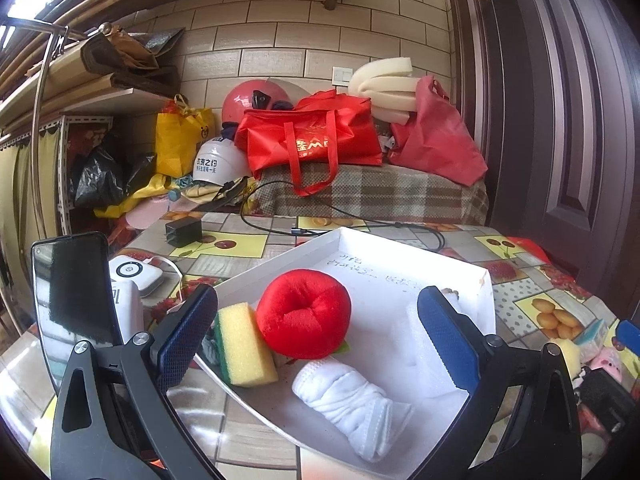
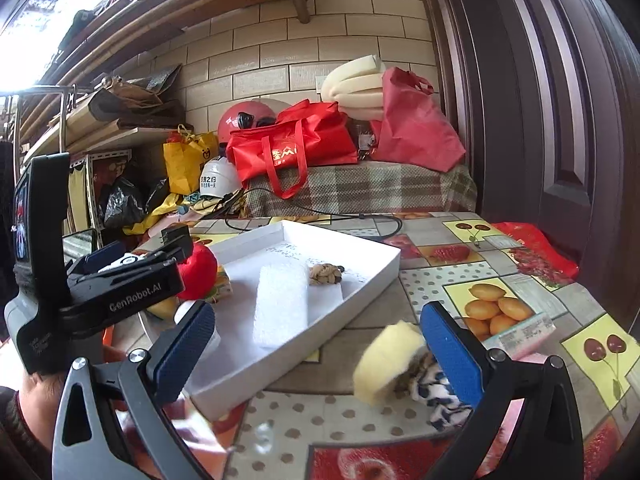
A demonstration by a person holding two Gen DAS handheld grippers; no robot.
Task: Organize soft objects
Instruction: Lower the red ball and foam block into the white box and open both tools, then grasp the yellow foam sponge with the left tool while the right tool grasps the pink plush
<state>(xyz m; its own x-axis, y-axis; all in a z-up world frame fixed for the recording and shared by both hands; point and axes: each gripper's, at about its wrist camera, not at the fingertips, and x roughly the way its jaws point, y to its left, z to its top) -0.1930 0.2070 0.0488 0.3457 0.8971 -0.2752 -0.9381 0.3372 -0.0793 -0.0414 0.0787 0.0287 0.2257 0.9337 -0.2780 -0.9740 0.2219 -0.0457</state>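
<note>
Basically both grippers spread wide, gripping nothing. Left gripper (image 1: 316, 320) hovers over the near-left part of the white tray (image 1: 404, 248); inside the tray sit a red plush ball (image 1: 304, 314), a yellow-green sponge (image 1: 242, 346) touching its left side, and a rolled white cloth (image 1: 344, 400) just in front of the ball. Right gripper (image 2: 316, 340) hangs off the tray's near-right corner; a pale yellow soft piece (image 2: 386, 360) lies on the tablecloth outside the tray, beside the right finger, touching a blue-white patterned cloth (image 2: 436, 396). White foam block (image 2: 282, 306) and a small tan knot (image 2: 325, 274) sit mid-tray.
</note>
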